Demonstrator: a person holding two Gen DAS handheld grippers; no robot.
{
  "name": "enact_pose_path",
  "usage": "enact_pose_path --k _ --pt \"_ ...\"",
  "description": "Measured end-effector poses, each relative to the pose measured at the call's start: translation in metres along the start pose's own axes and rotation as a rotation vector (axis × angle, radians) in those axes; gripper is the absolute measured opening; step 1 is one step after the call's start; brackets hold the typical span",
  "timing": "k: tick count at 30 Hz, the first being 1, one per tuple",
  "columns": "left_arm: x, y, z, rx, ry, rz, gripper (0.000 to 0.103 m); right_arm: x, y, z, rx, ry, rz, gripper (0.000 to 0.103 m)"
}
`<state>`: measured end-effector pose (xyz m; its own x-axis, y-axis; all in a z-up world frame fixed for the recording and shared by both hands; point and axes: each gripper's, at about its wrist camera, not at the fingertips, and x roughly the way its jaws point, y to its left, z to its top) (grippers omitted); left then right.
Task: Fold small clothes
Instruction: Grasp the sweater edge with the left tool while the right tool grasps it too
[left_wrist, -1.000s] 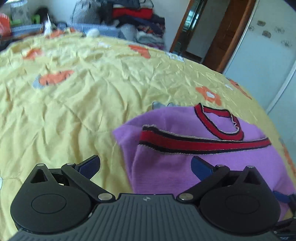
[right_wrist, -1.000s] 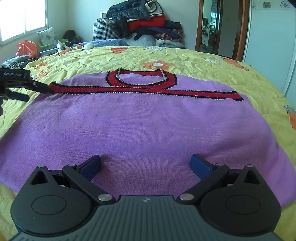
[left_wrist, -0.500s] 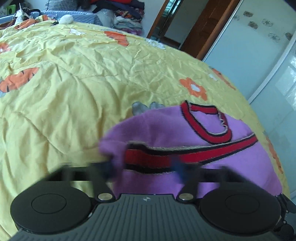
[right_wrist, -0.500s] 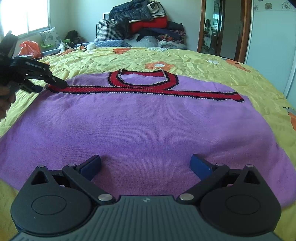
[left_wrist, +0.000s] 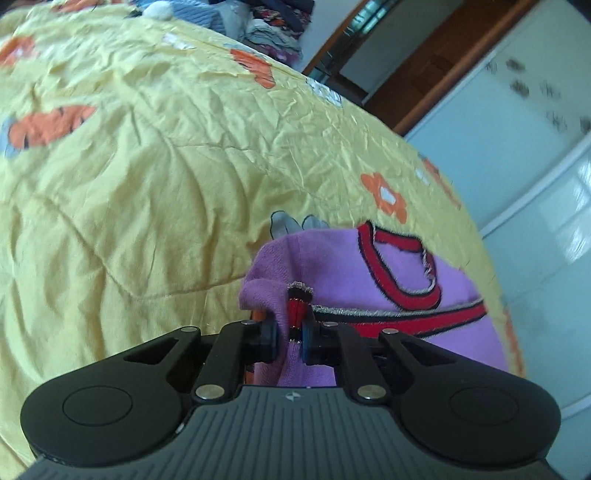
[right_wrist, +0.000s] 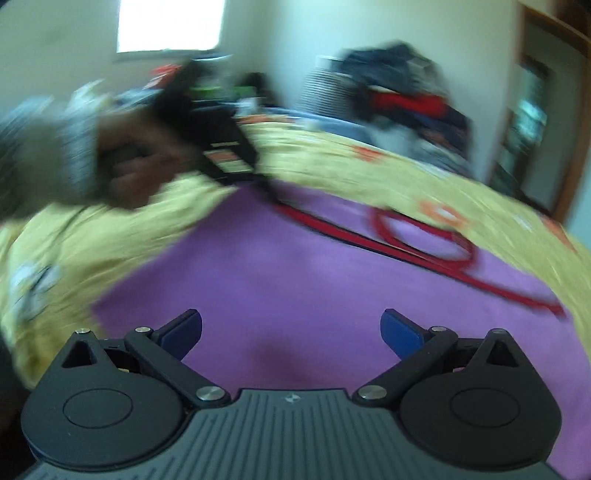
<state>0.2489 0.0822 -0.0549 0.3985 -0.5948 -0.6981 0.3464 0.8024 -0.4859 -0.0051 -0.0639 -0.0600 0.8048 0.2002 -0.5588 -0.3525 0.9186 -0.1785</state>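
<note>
Purple knitted fabric with a red, dark-edged trim band makes up the small garment (left_wrist: 388, 280), which lies spread on a crumpled yellow bedspread printed with orange flowers (left_wrist: 147, 166). The left gripper (left_wrist: 290, 334) has just been closing its jaws, and they now pinch one corner of the garment, where the end of the red trim band (left_wrist: 297, 312) stands bunched upright between the blue pads. Beyond this pinched corner, the looped red neckline (left_wrist: 402, 269) lies flat on the purple cloth. In the right wrist view, which is blurred, the right gripper (right_wrist: 291, 332) hovers over the near part of the garment (right_wrist: 295, 280) with its jaws spread wide and nothing between them. In that same view, the person's left hand (right_wrist: 133, 166), in a grey sleeve, holds the left gripper's black body at the far left corner of the garment. A heap of dark and red clothes (right_wrist: 399, 96) sits against the wall beyond the bed.
</note>
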Motion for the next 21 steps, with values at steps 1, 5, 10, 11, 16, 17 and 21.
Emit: enact_pose_path --k 1,5,10,11,16,17,21 --pt "0.001 -0.002 0.000 0.009 0.004 0.006 0.013 0.003 0.017 0.001 -0.054 -0.001 0.016 0.103" --pt "0.002 0.000 -0.002 0.009 0.008 0.017 0.013 0.011 0.062 0.000 -0.199 -0.021 0.070 0.103" --pt "0.003 0.005 -0.003 -0.010 0.009 0.015 0.013 0.026 0.088 -0.002 -0.296 -0.012 0.068 0.103" --pt "0.004 0.006 -0.003 -0.011 0.008 0.014 0.013 0.027 0.088 -0.002 -0.295 -0.023 0.067 0.102" --pt "0.006 0.015 -0.004 -0.076 0.011 -0.024 0.013 0.035 0.077 0.010 -0.189 0.021 0.141 0.037" --pt "0.006 0.020 -0.004 -0.101 0.009 -0.044 0.013 0.036 0.081 0.011 -0.213 0.021 0.109 0.020" --pt "0.003 0.042 -0.006 -0.261 -0.001 -0.172 0.012 0.026 0.079 0.008 -0.211 -0.029 0.102 0.010"
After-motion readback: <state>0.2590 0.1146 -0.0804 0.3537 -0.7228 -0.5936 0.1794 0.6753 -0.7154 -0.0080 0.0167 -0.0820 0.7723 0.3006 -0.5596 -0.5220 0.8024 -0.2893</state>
